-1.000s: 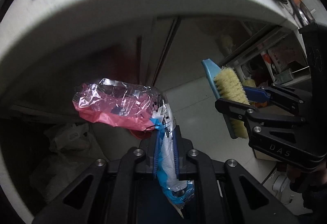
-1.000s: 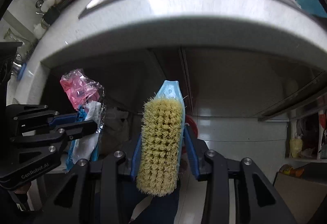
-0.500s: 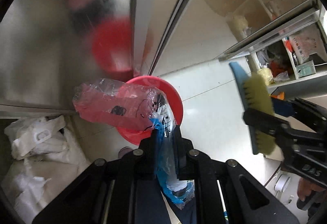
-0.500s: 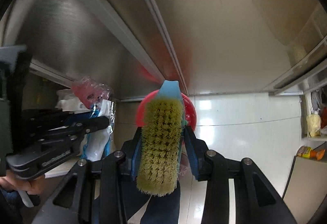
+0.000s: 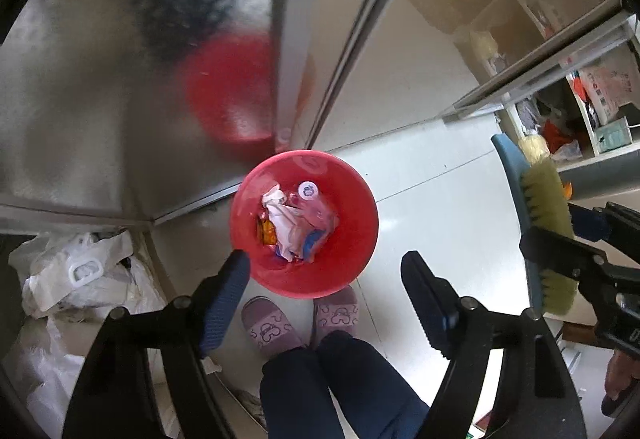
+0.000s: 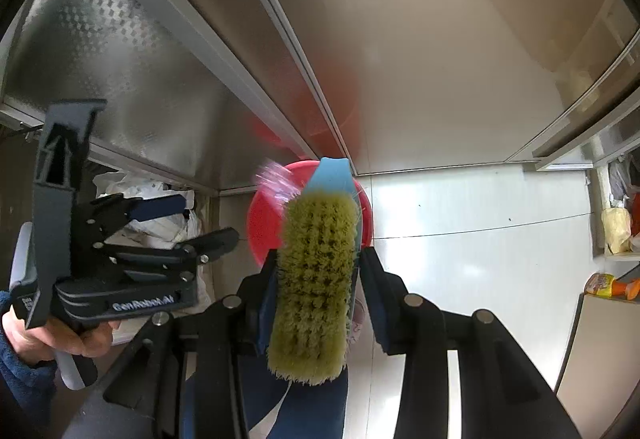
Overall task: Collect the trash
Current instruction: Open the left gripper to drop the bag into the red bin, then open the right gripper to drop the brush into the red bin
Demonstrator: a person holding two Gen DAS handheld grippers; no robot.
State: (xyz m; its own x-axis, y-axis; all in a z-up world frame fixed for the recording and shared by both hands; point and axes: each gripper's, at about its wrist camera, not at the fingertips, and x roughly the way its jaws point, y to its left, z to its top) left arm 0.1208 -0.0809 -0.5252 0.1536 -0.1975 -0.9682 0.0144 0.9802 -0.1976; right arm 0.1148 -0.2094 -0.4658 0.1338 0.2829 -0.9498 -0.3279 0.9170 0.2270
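Pale glossy floor tiles (image 5: 432, 207) below, brushed steel cabinet fronts (image 5: 100, 87) behind. Straight under the left gripper (image 5: 326, 271): round red plastic bin (image 5: 352, 239) on the floor, holding crumpled white paper, an orange scrap and the clear pink-and-blue plastic wrapper (image 5: 316, 227) in its bottom. Left fingers (image 5: 224, 291) just sprung wide apart, nothing between them, bin mouth framed in the gap. To the right, and in its own wrist view, right gripper (image 6: 316, 279) closed partway on a blue-backed scrubbing brush with yellow bristles (image 6: 316, 271), long axis running along the fingers, tip over the bin's right side. Judged equally near the bin, both pointing steeply down. Close around: purple slippers (image 5: 272, 327) and dark trouser legs touching the bin's near edge, white plastic bags (image 5: 76, 279) heaped left under the cabinet, cluttered shelves (image 5: 592, 111) far right. Nothing between brush and bin mouth.
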